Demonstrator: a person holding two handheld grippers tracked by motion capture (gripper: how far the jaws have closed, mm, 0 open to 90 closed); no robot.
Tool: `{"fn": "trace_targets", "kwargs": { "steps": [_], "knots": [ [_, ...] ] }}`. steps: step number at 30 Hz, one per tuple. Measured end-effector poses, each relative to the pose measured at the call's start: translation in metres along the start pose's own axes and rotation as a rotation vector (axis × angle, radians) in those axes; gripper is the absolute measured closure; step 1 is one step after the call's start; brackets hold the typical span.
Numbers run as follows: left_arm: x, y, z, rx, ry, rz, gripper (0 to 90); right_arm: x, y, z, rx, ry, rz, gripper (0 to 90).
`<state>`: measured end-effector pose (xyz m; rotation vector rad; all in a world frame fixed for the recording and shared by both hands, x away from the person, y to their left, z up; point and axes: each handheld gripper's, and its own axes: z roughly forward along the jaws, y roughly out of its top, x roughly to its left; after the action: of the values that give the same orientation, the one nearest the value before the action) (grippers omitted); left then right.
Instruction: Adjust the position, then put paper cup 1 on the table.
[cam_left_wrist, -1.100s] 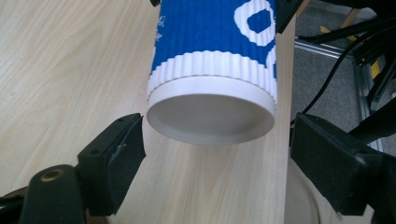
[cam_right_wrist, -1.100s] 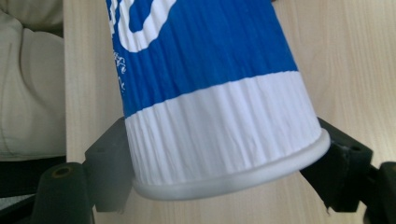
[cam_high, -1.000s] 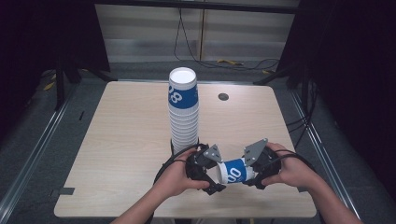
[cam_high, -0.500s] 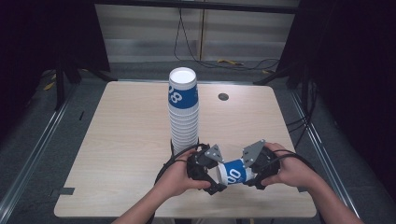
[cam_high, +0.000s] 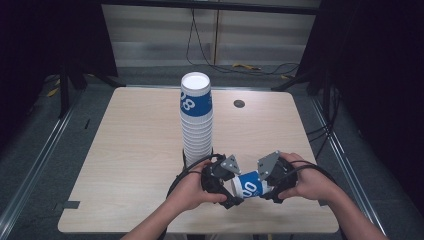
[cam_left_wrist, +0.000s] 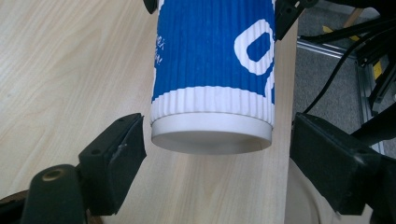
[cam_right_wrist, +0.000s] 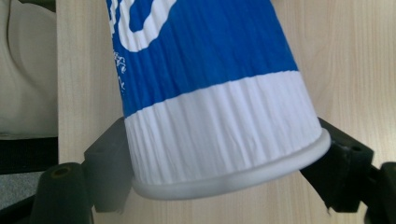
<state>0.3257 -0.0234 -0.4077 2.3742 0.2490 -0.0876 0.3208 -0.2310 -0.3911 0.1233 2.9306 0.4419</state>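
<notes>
A blue-and-white ribbed paper cup (cam_high: 248, 187) is being held on its side just above the near edge of the light wooden table (cam_high: 135, 150), clamped at its rim end by the right gripper (cam_high: 266, 183). The left gripper (cam_high: 231, 189) is being brought over the cup's base end, and its jaws, just closing a little, are standing wide on either side without touching it. Judged as a handover or pulling-apart step near the tall stack of matching cups (cam_high: 196, 120), the next move is calling for the left jaws to be closed squarely on the base.
</notes>
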Motion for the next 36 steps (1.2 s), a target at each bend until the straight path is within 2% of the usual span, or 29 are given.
{"fn": "trace_targets", "kwargs": {
  "steps": [5,13,18,31,33,36],
  "knots": [
    [0.000,0.000,0.001,-0.001,0.002,-0.002,18.1,0.001,0.001,-0.001,0.028,0.000,0.000,19.7],
    [-0.002,0.001,0.005,0.002,-0.002,0.005,18.1,0.002,0.005,0.000,0.072,-0.008,-0.038,19.6],
    [-0.004,0.001,0.010,0.000,0.003,0.007,18.7,0.003,0.008,-0.002,0.065,-0.008,-0.049,19.6],
    [-0.004,0.000,0.017,-0.009,0.001,0.023,28.5,0.007,0.014,-0.002,0.050,-0.014,-0.080,18.9],
    [-0.003,0.000,0.015,-0.011,0.006,0.031,29.1,0.007,0.014,-0.003,0.030,-0.019,-0.096,18.7],
    [-0.002,-0.002,0.013,-0.020,-0.016,0.035,29.3,0.007,0.014,-0.004,0.007,-0.012,-0.092,16.8]
  ]
}}
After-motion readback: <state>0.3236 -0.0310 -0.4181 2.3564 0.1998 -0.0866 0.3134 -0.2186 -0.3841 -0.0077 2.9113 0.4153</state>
